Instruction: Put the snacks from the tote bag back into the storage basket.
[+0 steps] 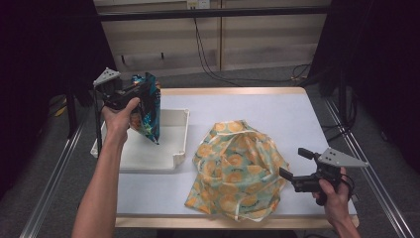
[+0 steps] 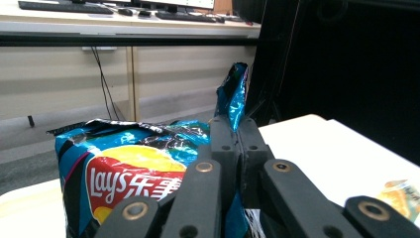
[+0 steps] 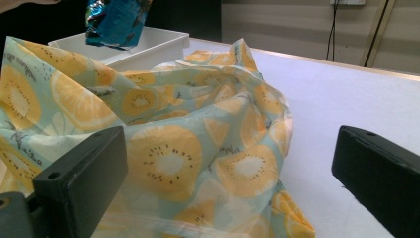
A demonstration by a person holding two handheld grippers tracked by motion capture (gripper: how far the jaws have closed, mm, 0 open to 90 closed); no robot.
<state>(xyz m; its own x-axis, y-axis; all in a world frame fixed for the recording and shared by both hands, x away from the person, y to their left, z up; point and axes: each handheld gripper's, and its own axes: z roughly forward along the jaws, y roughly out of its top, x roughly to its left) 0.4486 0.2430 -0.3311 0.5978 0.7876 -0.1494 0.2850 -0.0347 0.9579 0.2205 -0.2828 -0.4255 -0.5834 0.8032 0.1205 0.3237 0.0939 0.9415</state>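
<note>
Crisps in a blue bag (image 1: 147, 106) hang from the left claw (image 1: 130, 95), whose jaws are pressed together on the bag's crimped top edge; in the left gripper view the two black jaws meet with the foil pinched between them and a twisted corner of foil standing up above. The bag hangs with its long axis running down from that pinch, slightly tilted, and its lower corner points into the white tray (image 1: 179, 144) at the left of the worktop (image 1: 277, 114). The bag is over the tray's near-left part, clear of the floor of the tray as far as the high view lets me judge, so the coming move looks like a lowering more or less straight down, with the tray's wall just to the right of the bag.

The right claw (image 1: 292, 166) stands wide open with nothing between its jaws, held low at the right edge of the worktop. Just in front of it, towards the left, lies the crumpled cloth bag printed with orange slices (image 1: 237, 168), which sits between the tray and that claw. The left hand is plainly the nearer one to the tray; the right is nearer to the cloth bag.
</note>
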